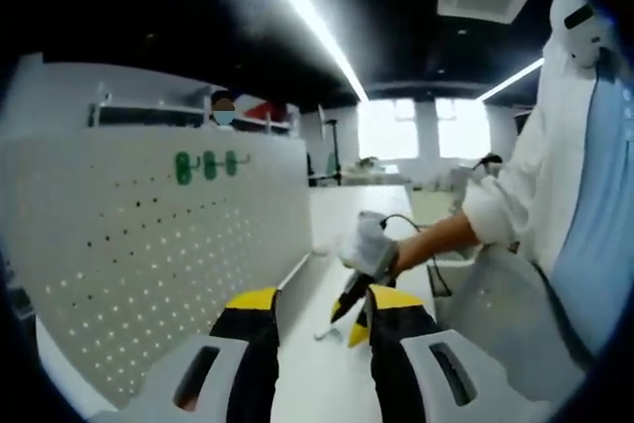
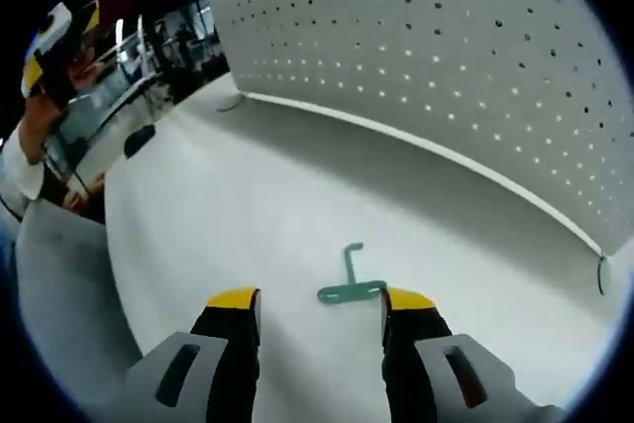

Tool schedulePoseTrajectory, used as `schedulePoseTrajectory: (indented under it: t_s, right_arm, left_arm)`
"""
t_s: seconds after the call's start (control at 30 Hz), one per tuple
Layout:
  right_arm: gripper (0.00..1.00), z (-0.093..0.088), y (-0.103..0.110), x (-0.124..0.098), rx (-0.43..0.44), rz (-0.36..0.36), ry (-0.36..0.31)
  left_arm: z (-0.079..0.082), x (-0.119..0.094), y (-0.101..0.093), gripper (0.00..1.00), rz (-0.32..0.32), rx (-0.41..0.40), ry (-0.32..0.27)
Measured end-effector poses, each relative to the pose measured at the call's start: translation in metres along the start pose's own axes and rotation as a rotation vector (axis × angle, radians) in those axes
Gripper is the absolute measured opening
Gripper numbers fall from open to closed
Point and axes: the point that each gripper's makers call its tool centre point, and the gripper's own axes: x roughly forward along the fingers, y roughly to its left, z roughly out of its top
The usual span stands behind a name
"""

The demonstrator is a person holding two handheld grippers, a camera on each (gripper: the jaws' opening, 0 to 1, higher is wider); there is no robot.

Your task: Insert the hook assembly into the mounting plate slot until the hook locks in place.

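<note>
Right gripper [image 2: 319, 306], lower centre of the right gripper view, jaws spread with yellow tips either side of the green hook [image 2: 351, 288]; hook lies flat on the white table [image 2: 218, 205], its base bar spanning the gap between the tips and its stem pointing up-frame toward the pegboard; nothing pinched yet, the right tip looks to be at or touching the bar's end, cannot tell for sure; judged a straddle to line up a pinch across the bar, so the stem stays free for the slot; the pegboard [image 2: 446, 56], i.e. the mounting plate, fills the upper right of that view, standing up from the table's far edge, well apart from the hook; left gripper [image 1: 322, 309], lower centre of the left gripper view, jaws also spread, holding nothing, raised off the table and aimed along it; probably parked back to keep the workspace in sight; between its tips, mid-frame, the right gripper [image 1: 359, 296] shows again, tilted nose-down to the table in the person's gloved hand [image 1: 369, 245], a small pale thing by its tips likely the hook, too small to tell; pegboard [image 1: 149, 245] takes the left of this view, three green hooks [image 1: 208, 164] already hung in a row at its upper part; that row suggests where the loose hook should go; task judged early: pick not yet made, insertion not begun.
</note>
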Motion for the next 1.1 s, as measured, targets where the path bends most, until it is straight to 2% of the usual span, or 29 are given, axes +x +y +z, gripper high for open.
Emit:
schedulePoseTrajectory:
  t_s: [0.37,0.5,0.73,0.83,1.1]
  right_arm:
    - [0.47,0.013,0.01,0.013,-0.022,0.045,-0.007]
    - [0.44,0.017,0.015,0.017,-0.035,0.056,0.0]
    - [0.33,0.028,0.006,0.015,-0.008,0.019,-0.024]
    - [0.25,0.027,-0.001,0.015,-0.01,-0.033,-0.01]
    - [0.16,0.028,-0.006,0.013,-0.019,-0.106,0.016]
  left_arm:
    - [-0.006,-0.005,0.003,0.34,0.016,-0.014,0.003]
    - [-0.007,-0.007,0.004,0.34,0.023,-0.019,0.002]
    - [-0.009,-0.01,0.007,0.33,0.032,-0.028,-0.001]
    - [-0.009,-0.01,0.007,0.33,0.032,-0.031,-0.004]
    - [-0.009,-0.009,0.005,0.31,0.026,-0.031,-0.007]
